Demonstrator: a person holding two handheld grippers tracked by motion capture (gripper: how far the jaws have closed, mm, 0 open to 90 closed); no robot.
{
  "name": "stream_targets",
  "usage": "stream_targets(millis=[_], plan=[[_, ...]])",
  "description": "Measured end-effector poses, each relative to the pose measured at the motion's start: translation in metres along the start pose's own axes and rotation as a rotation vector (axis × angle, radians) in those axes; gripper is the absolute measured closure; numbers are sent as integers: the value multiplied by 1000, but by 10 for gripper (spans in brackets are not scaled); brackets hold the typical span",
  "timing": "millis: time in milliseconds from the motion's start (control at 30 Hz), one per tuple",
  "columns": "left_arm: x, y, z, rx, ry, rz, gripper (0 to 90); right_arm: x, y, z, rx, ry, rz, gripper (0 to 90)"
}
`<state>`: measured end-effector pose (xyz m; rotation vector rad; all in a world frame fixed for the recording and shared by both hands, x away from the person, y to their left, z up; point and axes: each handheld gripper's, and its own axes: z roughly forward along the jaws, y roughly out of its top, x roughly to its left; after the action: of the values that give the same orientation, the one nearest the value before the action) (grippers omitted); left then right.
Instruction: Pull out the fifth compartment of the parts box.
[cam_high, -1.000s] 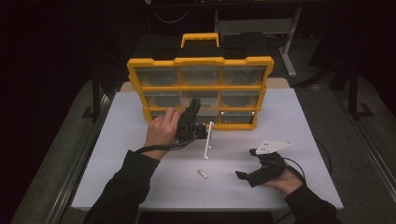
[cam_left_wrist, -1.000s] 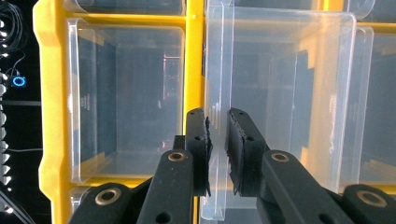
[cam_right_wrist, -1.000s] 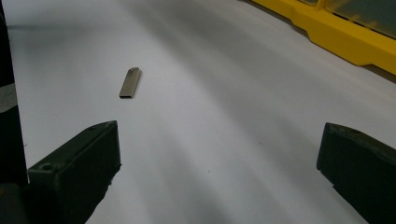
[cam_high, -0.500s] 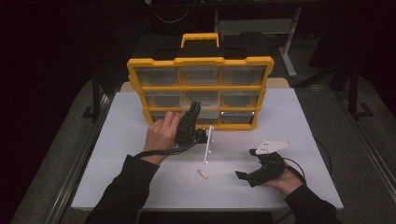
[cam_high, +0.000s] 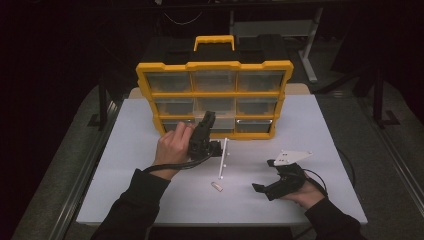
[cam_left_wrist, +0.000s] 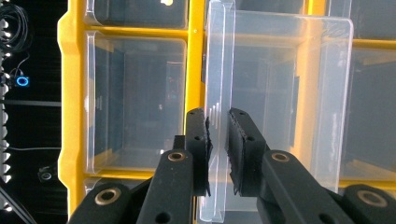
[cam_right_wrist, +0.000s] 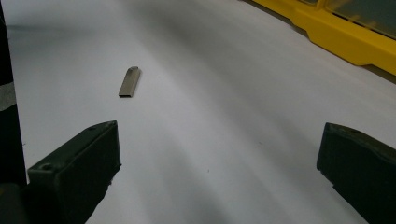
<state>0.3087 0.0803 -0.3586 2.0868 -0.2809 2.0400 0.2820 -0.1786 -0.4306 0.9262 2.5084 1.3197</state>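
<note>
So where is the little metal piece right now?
In the high view the little metal piece lies flat on the white table, between the two hands, near the front edge and below the left gripper.

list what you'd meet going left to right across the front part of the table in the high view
left gripper, shut on the clear drawer → white rod, which overlaps the small metal piece in left-right place → right gripper, fingers wide open
</note>
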Motion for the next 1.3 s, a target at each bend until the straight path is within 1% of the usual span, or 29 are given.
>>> stream_targets(millis=[233,500,800,1300], plan=[[0,1,-4,5,-4,11,792,0,0,0,1,-1,-1,0],[0,1,-8,0,-5,3,793,0,0,0,-1,-2,-1,0],[1,2,-15,1,-11,18,793,0,0,-1,-3,-4,3,0],[-1,5,-26,-11,-17,25,792,0,0,-1,-5,-6,-1,0]])
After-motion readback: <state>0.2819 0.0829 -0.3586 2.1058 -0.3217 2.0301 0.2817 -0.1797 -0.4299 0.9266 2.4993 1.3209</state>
